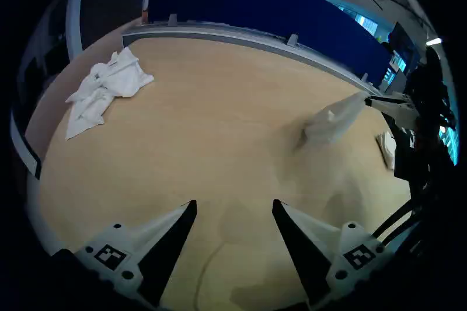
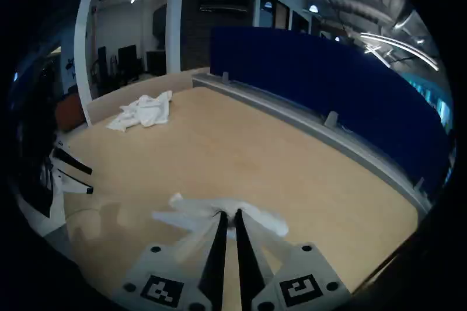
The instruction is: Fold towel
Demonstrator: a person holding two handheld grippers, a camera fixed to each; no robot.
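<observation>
Towel (image 2: 260, 217), white, is pinched between the nearly closed right tongs (image 2: 226, 217), held over the pale wooden worktop (image 2: 233, 147). The left tongs (image 1: 233, 206) are spread wide and grip nothing, low over the same worktop. A crumpled towel (image 1: 105, 86) lies well ahead of both tongs. A blue partition (image 1: 262, 7) backs the worktop, with a dim office beyond.
</observation>
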